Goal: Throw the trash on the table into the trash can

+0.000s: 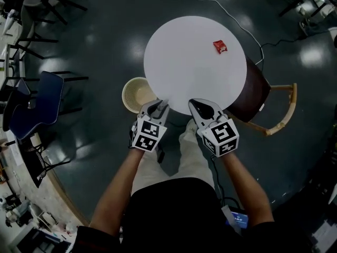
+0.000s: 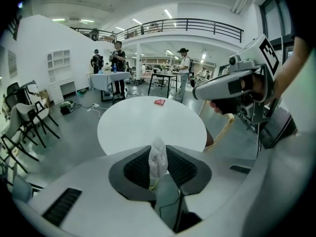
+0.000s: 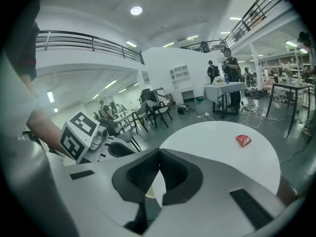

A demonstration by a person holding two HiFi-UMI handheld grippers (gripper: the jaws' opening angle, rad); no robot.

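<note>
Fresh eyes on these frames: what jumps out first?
A round white table fills the middle of the head view, bare but for one red wrapper on its far right. At its near edge the left claw grips a crumpled white scrap, beside the cream trash can on the floor to the table's left; the right claw is shut and empty.

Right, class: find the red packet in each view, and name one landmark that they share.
Head view: red packet, upper right, on the table.
Left gripper view: packet at centre, near the table's far edge.
Right gripper view: packet right of centre.
Shared landmark: the round white table.
</note>
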